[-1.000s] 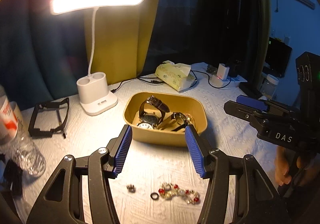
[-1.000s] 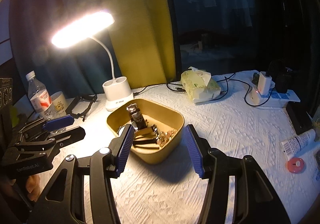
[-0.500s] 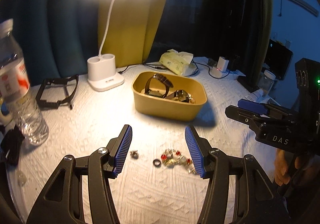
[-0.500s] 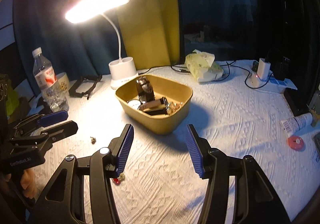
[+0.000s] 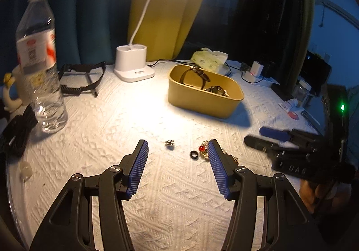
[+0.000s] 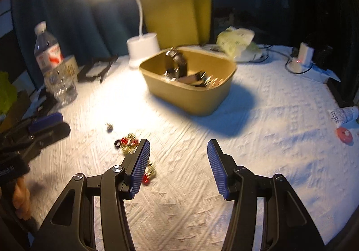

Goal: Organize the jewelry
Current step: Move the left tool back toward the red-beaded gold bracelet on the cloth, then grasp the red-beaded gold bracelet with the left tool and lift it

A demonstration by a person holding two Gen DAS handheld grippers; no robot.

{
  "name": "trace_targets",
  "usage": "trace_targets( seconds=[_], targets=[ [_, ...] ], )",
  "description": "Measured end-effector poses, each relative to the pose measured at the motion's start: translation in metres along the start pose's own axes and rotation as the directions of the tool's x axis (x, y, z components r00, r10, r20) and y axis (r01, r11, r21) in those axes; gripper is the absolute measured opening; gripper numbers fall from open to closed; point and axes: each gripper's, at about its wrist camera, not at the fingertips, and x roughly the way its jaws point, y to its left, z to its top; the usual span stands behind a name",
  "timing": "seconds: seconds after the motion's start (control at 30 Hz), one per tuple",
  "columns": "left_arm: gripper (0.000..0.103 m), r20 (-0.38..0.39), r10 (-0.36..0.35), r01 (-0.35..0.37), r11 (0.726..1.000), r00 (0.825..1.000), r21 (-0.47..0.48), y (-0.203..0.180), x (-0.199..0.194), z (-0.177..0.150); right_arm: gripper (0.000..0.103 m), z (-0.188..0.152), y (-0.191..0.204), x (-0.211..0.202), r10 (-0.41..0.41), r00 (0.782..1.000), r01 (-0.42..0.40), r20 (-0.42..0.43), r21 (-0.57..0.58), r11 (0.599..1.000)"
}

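A tan box (image 5: 205, 91) (image 6: 190, 80) on the white cloth holds watches and gold jewelry. On the cloth in front of it lie a small silver piece (image 5: 169, 143) (image 6: 109, 125), a black ring (image 5: 194, 154) (image 6: 117, 144) and a red-and-gold bracelet (image 5: 203, 150) (image 6: 129, 141), partly hidden by a finger in each view. My left gripper (image 5: 177, 150) is open and empty just short of these pieces. My right gripper (image 6: 178, 150) is open and empty to their right; it shows in the left wrist view (image 5: 269, 136).
A lit white desk lamp (image 5: 134, 67) stands behind the box. A water bottle (image 5: 38, 58), a black frame (image 5: 83, 78) and black cable (image 5: 20, 132) are at left. A tissue pack (image 5: 208, 60), a charger (image 5: 254, 70) and a pink disc (image 6: 344, 135) are at right.
Both grippers have pulled back from the box and dropped lower. The loose pieces now lie just ahead of my left gripper's fingers. Both stay open.
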Motion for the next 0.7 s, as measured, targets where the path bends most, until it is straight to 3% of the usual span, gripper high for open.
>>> trace_targets(
  seconds=[0.37,0.4,0.53,0.7],
  targets=[
    [0.058,0.007,-0.003,0.003,0.999,1.0,-0.049,0.021,-0.001,-0.008,0.051,-0.004,0.036,0.029,0.007,0.997,-0.015,-0.077,-0.102,0.995],
    [0.058,0.006,-0.001,0.001,0.999,1.0,-0.051,0.022,-0.001,-0.008,0.048,-0.003,0.037,0.032,0.008,0.996,-0.017,-0.085,-0.105,0.994],
    [0.058,-0.007,0.002,-0.003,0.998,1.0,-0.056,0.025,0.002,-0.009,0.019,-0.002,0.041,0.038,0.02,0.994,-0.032,-0.104,-0.116,0.993],
    [0.058,-0.028,0.009,-0.011,0.998,1.0,-0.066,0.029,0.007,-0.008,0.01,0.003,0.039,0.034,0.04,0.996,-0.048,-0.08,-0.098,0.994]
  ],
)
